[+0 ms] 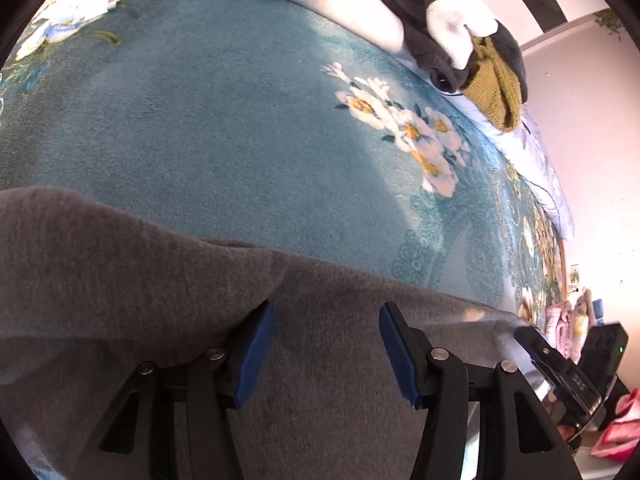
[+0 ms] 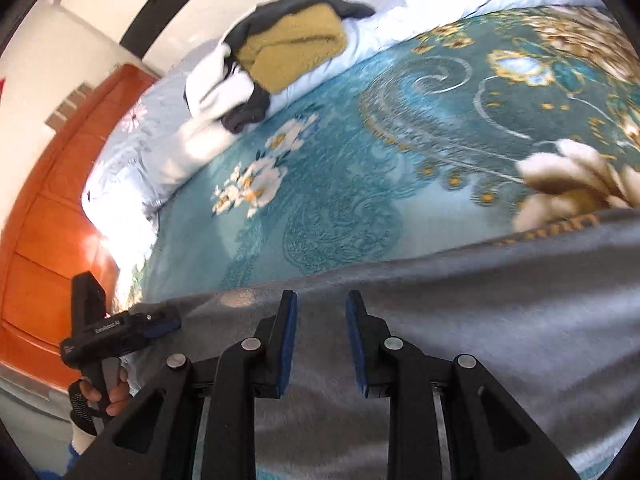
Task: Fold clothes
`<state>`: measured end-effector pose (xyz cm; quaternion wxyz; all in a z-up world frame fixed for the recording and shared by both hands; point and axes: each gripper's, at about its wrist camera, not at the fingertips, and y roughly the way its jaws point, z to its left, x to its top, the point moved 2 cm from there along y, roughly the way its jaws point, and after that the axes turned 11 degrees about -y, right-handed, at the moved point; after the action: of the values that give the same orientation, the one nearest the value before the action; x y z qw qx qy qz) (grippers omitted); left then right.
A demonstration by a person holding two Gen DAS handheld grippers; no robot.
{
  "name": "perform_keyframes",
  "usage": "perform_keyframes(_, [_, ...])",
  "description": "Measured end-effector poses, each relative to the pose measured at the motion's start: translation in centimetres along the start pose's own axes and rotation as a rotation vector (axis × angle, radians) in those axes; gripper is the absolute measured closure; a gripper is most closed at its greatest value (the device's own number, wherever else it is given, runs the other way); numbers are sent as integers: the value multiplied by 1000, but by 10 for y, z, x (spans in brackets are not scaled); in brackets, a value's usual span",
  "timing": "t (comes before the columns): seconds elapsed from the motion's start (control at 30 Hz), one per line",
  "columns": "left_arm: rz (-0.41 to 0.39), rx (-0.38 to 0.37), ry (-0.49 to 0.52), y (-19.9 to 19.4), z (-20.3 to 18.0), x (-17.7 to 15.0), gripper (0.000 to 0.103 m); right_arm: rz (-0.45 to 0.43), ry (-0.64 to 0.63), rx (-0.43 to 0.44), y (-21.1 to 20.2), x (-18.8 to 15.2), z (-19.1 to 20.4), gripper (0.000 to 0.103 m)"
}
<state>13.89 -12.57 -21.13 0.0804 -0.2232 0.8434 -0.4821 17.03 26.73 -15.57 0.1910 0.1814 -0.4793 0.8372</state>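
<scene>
A grey fleece garment (image 1: 120,260) (image 2: 500,300) lies spread on the near part of the bed. My left gripper (image 1: 326,312) sits low over its edge with the blue pads well apart. Only flat grey cloth shows between them, and a fold of the garment drapes against the left finger. My right gripper (image 2: 322,300) is over the same garment farther along, its pads a narrow gap apart and not pinching the cloth. Each gripper appears in the other's view: the left gripper (image 2: 160,324) held by a hand (image 2: 112,396), the right gripper (image 1: 532,344) at the garment's edge.
A teal floral blanket (image 1: 200,120) (image 2: 340,184) covers the bed. A pile of dark, white and olive clothes (image 1: 460,40) (image 2: 288,52) rests on a pale blue quilt (image 2: 400,12) at the far side. An orange wooden panel (image 2: 52,220) stands beside the bed.
</scene>
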Motion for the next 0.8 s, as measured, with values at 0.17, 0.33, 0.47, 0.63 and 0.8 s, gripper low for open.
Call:
perform_keyframes(0.17, [1, -115, -29, -13, -10, -9, 44, -273, 308, -109, -111, -50, -97, 61])
perform_keyframes(0.33, [29, -192, -85, -7, -22, -14, 44, -391, 552, -148, -160, -99, -174, 45])
perform_keyframes(0.47, [36, -190, -86, -6, -32, -22, 44, -437, 655, -56, -153, -116, -203, 45])
perform_keyframes(0.63, [18, -173, -105, -12, -31, -29, 44, -482, 630, 29, -140, -108, -208, 45])
perform_keyframes(0.8, [1, -162, -146, -17, -27, -32, 44, -479, 569, 62, -123, -89, -206, 60])
